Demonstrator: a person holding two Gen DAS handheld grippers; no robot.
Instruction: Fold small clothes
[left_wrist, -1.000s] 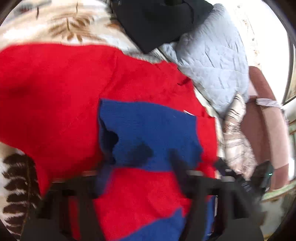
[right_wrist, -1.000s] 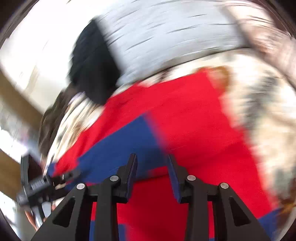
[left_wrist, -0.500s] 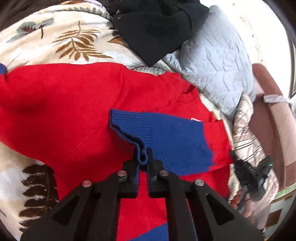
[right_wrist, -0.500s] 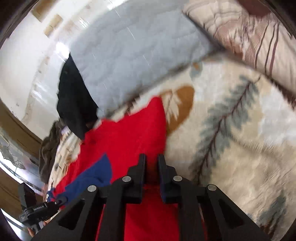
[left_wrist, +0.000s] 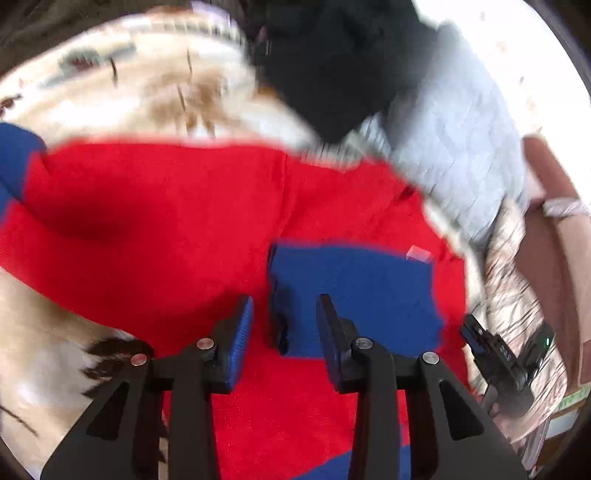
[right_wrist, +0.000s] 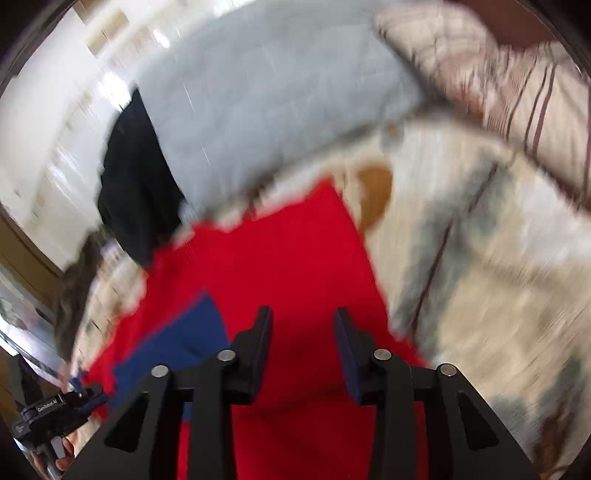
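**Letting go of the sleeve, both tongs opening**

Opening up right now, your left tongs (left_wrist: 284, 321) have the blue cuff (left_wrist: 354, 299) between the pads, but nothing's pressing on it. The right tongs (right_wrist: 303, 339) are spreading too, empty, over the red sweater (right_wrist: 288, 266).

The sweater lies flat on the leafy blanket (right_wrist: 480, 277), sleeve folded across the body, cuff at about 3 o'clock from the middle in the left view.

Risk as I see it: pull back while that knit edge snags a pad and you'd drag the fold open again.

Only the left view shows the folded cuff properly and the far sleeve at 9 o'clock; the right view shows the sweater's bare right edge against the blanket. Both are blurry.
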